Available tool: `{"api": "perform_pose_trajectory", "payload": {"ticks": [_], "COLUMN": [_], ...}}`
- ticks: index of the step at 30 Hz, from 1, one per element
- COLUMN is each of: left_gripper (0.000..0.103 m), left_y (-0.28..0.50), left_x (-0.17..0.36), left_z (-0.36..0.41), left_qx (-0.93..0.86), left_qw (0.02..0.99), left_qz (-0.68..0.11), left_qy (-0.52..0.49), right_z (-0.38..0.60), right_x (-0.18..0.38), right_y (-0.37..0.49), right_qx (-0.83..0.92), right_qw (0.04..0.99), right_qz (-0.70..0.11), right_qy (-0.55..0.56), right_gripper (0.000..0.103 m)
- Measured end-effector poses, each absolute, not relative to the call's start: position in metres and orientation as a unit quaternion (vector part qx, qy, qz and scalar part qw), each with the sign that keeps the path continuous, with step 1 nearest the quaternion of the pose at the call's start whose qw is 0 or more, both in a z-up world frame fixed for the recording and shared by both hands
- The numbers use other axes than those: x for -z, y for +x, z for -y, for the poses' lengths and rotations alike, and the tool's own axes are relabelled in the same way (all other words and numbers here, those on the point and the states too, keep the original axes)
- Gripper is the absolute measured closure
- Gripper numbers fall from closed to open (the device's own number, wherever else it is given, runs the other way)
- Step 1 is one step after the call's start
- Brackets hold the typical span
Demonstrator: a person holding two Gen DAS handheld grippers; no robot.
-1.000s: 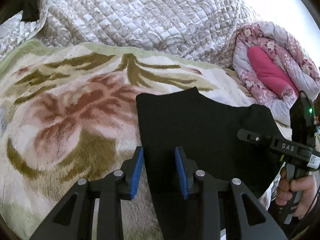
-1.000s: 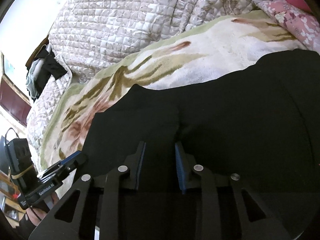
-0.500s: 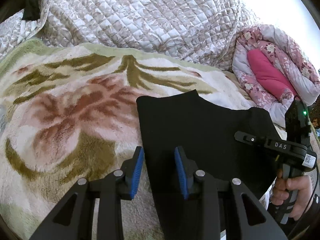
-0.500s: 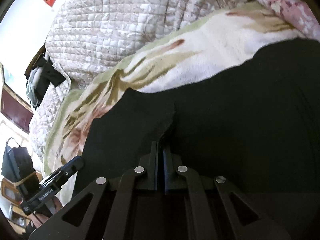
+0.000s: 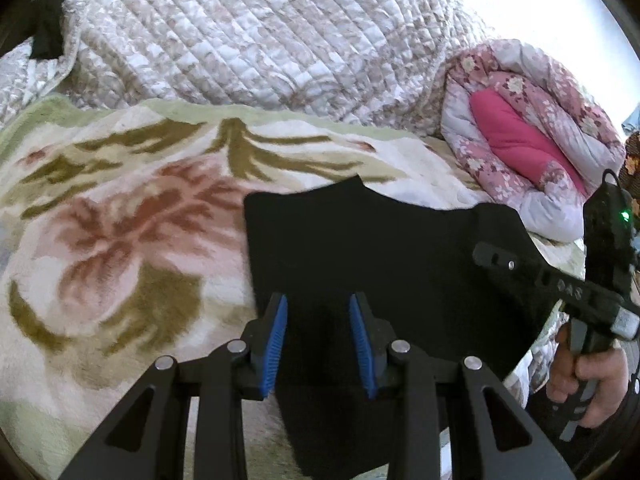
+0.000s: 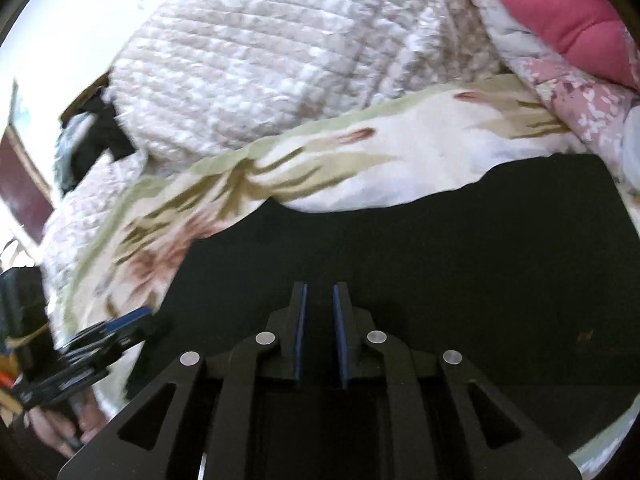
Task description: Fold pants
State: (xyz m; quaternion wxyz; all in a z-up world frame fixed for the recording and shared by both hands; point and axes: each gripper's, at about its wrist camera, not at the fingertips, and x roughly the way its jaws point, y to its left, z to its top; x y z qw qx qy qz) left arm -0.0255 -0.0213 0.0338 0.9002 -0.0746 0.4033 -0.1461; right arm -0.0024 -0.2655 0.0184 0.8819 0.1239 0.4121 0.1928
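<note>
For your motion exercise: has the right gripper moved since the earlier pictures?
Yes. In the left wrist view, the right gripper has drifted lower-right against the pink floral quilt; its jaws are opening.

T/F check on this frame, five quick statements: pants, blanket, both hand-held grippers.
1. The pants are black. True.
2. The pants lie on a flowered blanket. True.
3. The left hand-held gripper is clamped shut with its pads together. False: its blue pads stand apart, with pants cloth showing between them.
4. A pink pillow sits wrapped in a flowered quilt past the pants. True.
5. The right hand-held gripper hovers over bare blanket. False: it is over the black pants; a narrow gap shows between its pads, and the jaws are opening.
</note>
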Motion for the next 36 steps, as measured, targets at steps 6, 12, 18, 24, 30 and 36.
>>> {"api": "perform_pose_trajectory", "payload": {"ticks": [6, 12, 18, 24, 30, 36], "left_gripper": [0.066, 0.066, 0.066, 0.065, 0.06, 0.054], "left_y": [-0.025, 0.009, 0.024, -0.011, -0.058, -0.066], "left_x": [-0.028, -0.034, -0.022, -0.027, -0.025, -0.022], "left_z": [0.03, 0.031, 0.033, 0.036, 0.048, 0.053], "left_qx": [0.157, 0.138, 0.129, 0.125, 0.128, 0.13], "left_qw": [0.896, 0.899, 0.899, 0.903, 0.909, 0.911], "left_qz": [-0.411, -0.411, -0.415, -0.408, -0.396, -0.39], "left_qy": [-0.069, -0.055, -0.051, -0.046, -0.023, -0.015], "right_z": [0.27, 0.25, 0.257, 0.263, 0.28, 0.341], "right_x": [-0.021, -0.024, -0.01, -0.012, -0.011, -0.013], "right_y": [0.001, 0.036, 0.043, -0.001, -0.048, -0.052], "right_qx": [-0.172, -0.177, -0.152, -0.147, -0.132, -0.054], "right_qw": [0.891, 0.887, 0.881, 0.894, 0.903, 0.904], "right_qz": [-0.401, -0.414, -0.434, -0.416, -0.403, -0.387], "right_qy": [0.124, 0.099, 0.106, 0.077, 0.067, 0.173], "right_gripper": [0.091, 0.091, 0.091, 0.087, 0.08, 0.074]}}
